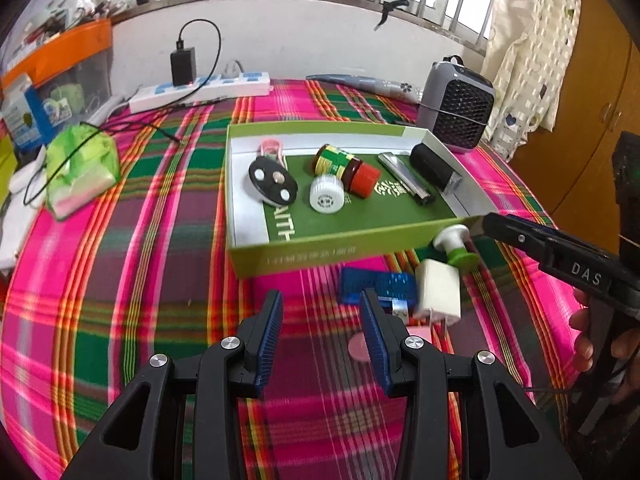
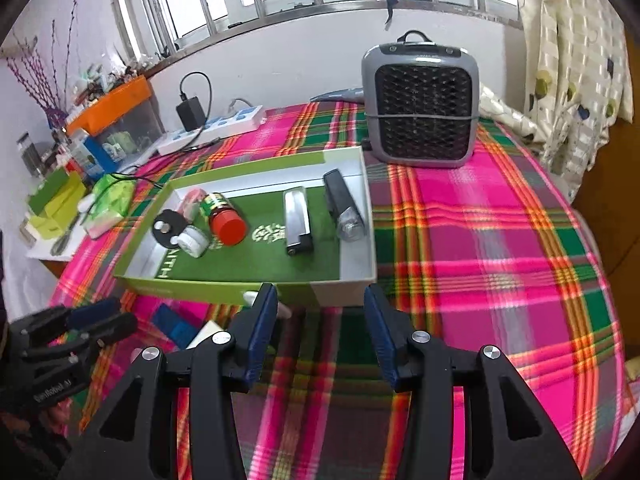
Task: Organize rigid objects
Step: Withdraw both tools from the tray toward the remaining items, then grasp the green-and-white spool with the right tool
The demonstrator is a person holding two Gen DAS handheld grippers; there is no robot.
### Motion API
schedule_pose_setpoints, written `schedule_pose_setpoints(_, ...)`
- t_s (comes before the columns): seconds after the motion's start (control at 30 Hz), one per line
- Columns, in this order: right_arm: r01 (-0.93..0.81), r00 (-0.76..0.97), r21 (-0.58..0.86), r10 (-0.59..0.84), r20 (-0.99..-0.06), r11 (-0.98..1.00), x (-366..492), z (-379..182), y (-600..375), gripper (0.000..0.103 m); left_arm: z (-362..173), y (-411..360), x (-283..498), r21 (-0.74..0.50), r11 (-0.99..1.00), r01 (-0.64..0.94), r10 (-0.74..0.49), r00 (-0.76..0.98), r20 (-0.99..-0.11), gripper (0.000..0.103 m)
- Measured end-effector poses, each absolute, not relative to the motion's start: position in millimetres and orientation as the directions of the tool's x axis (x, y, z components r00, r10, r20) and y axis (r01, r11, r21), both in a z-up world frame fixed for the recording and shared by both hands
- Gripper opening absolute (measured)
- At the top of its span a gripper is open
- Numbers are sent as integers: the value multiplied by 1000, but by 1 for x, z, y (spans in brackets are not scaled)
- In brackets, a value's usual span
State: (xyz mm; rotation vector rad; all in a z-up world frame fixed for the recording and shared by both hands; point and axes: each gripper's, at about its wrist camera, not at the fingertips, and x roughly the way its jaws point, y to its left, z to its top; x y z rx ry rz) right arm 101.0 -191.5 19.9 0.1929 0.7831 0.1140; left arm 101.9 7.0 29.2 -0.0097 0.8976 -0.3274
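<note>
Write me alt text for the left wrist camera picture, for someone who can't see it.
An open, empty left gripper hovers over a pink and green plaid cloth, facing a shallow green box that holds a red-capped bottle, a white cap and other small items. A blue plastic piece, a white charger plug and a white and green spool lie outside the box.

One green box [image 1: 304, 254] holds six things: one red-capped bottle [image 1: 345, 168], one white jar [image 1: 326, 195], one black disc [image 1: 273, 182], one pink clip [image 1: 271, 147], one silver case [image 1: 404, 178] and one black case [image 1: 435, 166]. At its five o'clock lie one white plug [image 1: 438, 290] and one blue box [image 1: 376, 286].
</note>
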Motion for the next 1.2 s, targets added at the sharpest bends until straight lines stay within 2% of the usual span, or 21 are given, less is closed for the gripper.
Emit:
schedule_pose_setpoints(0.1,-59,691,265,231,-685,963,102,17,-187,47,27,10,98,-161,947,278,-298,570,-766,39)
schedule_pose_setpoints(0.33,-84,664,271,257,-703,959,108,9,-171,47,24,10,95,-193,937,291,-330,556,-763,39)
schedule_pose_setpoints(1.07,-53,605,214,201,-770,975,127,-6,-158,47,20,1,91,-251,901,353,-410,507,-758,39)
schedule_pose_setpoints(1.2,-54,611,197,189,-769,979,123,-6,-159,41,19,-3,89,-258,894,367,-422,494,-760,39)
